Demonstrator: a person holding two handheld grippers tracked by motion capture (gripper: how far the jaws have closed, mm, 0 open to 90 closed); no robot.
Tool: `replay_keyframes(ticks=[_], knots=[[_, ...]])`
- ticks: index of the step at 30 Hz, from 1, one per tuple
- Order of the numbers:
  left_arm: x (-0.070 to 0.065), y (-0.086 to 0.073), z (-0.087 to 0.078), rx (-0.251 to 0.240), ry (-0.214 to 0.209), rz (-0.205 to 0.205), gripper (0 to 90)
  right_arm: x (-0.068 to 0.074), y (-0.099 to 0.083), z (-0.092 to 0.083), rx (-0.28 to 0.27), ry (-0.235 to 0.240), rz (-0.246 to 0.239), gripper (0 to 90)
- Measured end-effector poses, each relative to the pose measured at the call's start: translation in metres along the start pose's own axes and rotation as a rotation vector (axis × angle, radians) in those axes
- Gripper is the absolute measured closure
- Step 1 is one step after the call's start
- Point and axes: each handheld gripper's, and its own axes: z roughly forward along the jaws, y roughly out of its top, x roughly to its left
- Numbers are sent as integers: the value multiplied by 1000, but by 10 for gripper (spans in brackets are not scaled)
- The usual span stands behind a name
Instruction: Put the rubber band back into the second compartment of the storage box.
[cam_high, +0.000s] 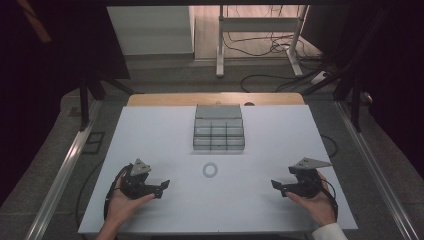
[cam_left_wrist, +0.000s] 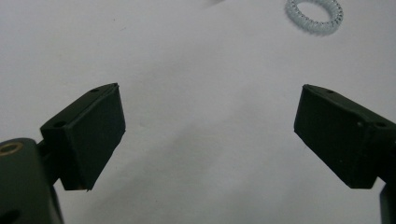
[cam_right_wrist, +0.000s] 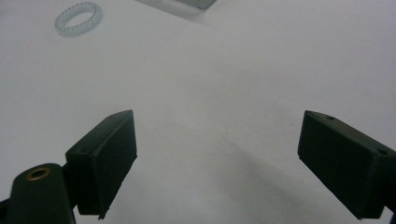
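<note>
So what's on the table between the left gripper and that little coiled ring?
Nothing: in the left gripper view, bare white table runs from the open left gripper to the clear coiled ring.

A lab recording bay: black curtains (cam_high: 400, 75) enclose a white table (cam_high: 280, 135), loose floor cables (cam_high: 260, 47) beyond a metal stand (cam_high: 260, 30).

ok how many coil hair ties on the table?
1. The coil hair tie lies flat on the white table, just in front of the grey organizer box, between the two grippers. More could be hidden inside the box compartments.
</note>
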Motion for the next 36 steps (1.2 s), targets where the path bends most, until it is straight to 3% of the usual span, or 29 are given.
replay_keyframes(ticks=[32, 36], knots=[[-3, 3, -10, 5, 6, -11, 90, 0, 2, 4, 17, 7, -10, 134], [-3, 6, -15, 9, -1, -30, 90, -1, 2, 6, 23, 16, -13, 135]])
